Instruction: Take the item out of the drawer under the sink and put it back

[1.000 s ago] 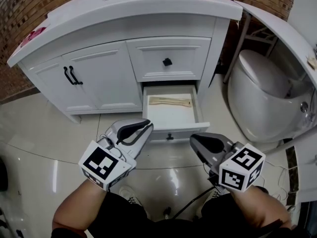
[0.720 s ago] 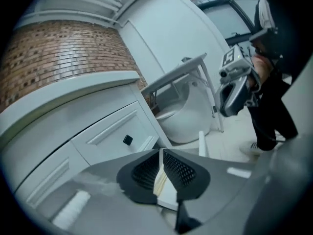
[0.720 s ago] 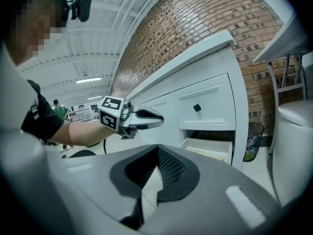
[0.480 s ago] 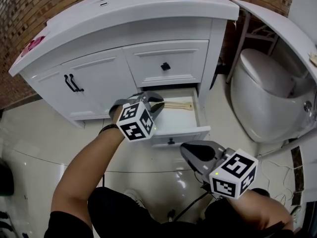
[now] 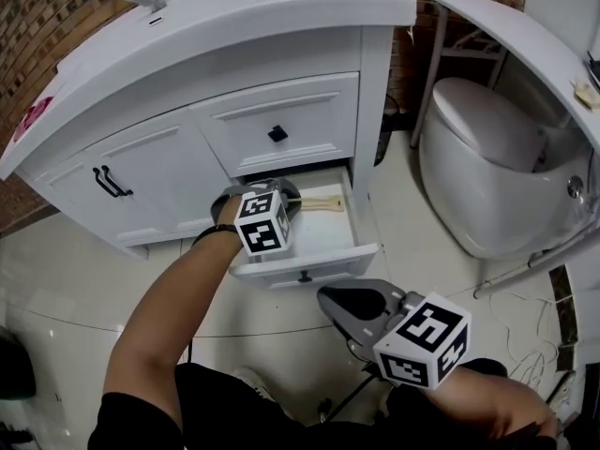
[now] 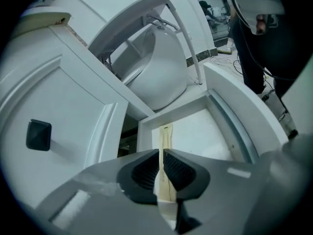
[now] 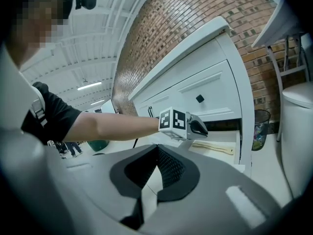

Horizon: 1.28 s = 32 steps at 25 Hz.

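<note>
The item (image 5: 323, 202), a thin, flat, pale wooden strip, lies on the floor of the open drawer (image 5: 305, 262), towards the back. Your left tongs (image 6: 161, 155) point steeply down into the drawer at one end of the item. They are almost pressed together, with only a slit between the pads, and pinch nothing. Your right tongs (image 7: 157, 152) are pressed together, empty, and held clear in front of the drawer.

Expect the item to be light, stiff and smooth. Because it lies flat, it offers little to grip from above. Spread the left tongs, then take the item across its width near the middle, by its two long edges. Grip gently, as a thin strip may pivot or slip.
</note>
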Available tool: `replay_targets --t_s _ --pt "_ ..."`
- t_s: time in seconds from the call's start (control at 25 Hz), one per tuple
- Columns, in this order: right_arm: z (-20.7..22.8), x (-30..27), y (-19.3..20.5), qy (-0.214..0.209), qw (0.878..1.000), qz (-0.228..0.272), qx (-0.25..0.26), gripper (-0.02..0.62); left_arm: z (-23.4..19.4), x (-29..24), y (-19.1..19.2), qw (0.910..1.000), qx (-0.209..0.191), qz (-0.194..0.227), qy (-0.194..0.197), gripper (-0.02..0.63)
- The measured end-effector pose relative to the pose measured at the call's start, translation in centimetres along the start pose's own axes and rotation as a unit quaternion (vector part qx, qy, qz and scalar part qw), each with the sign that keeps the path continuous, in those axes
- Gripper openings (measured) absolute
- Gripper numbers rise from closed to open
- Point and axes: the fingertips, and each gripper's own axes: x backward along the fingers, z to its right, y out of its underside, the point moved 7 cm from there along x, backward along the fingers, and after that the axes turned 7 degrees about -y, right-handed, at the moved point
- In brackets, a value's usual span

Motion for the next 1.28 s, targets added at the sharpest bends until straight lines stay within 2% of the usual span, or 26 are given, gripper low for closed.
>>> replay_targets --t_s 0.2,0.6,0.76,1.0,1.28 --pt "0.6 0.2 -0.3 0.001 1.000 0.004 -0.008 0.003 0.1 -2.4 0.9 0.9991 -0.025 -0.029 0.018 0.046" --pt "1.3 0.6 -0.2 0.002 1.000 0.006 -0.022 0.003 0.5 -6.4 1.6 0.9966 -0.025 -0.057 0.054 0.111" --pt "1.4 0.5 -0.3 -0.004 1.000 0.003 -0.025 0.003 1.2 -7.8 2.1 0.9938 -0.041 -0.076 0.070 0.130" --pt "1.5 0.6 -0.4 -0.008 0.999 0.007 -0.033 0.003 1.6 -9.3 2.5 0.9903 -0.036 -0.090 0.100 0.153" --pt "1.5 0.4 -0.1 -0.012 0.999 0.003 -0.039 0.003 1.1 -9.8 2.7 0.9861 -0.003 -0.094 0.137 0.156"
